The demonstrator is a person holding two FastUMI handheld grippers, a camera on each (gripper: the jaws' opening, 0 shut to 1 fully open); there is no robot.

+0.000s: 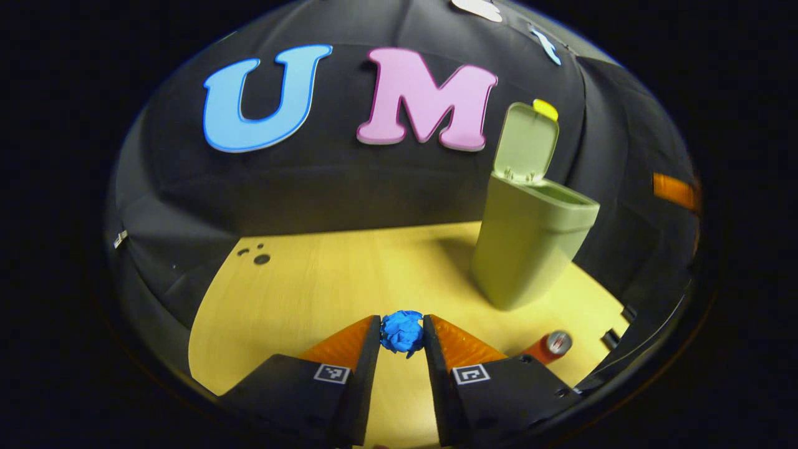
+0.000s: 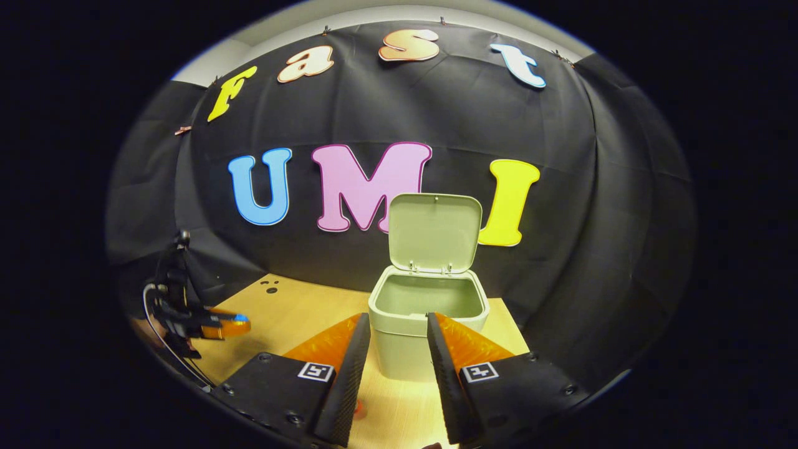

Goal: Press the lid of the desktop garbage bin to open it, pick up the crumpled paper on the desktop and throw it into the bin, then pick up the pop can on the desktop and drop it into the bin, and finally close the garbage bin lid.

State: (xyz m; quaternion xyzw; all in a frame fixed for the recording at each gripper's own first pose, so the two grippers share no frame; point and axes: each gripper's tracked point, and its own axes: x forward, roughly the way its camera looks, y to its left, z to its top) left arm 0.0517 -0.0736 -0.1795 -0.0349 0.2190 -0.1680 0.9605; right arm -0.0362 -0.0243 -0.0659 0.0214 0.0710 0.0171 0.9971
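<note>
Now the left gripper (image 1: 402, 332) clamps the blue crumpled paper (image 1: 402, 332) between both fingers above the table (image 1: 349, 274); the green bin (image 1: 530, 249), lid (image 1: 525, 143) raised, stands near the table's back edge, the pop can (image 1: 548, 347) toward its right edge. The right gripper (image 2: 396, 340) hangs open before the bin

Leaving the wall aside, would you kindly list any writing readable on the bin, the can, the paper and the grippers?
bin: none.
crumpled paper: none.
pop can: any print is too small to read.
left gripper and right gripper: square coded markers, no words.
</note>
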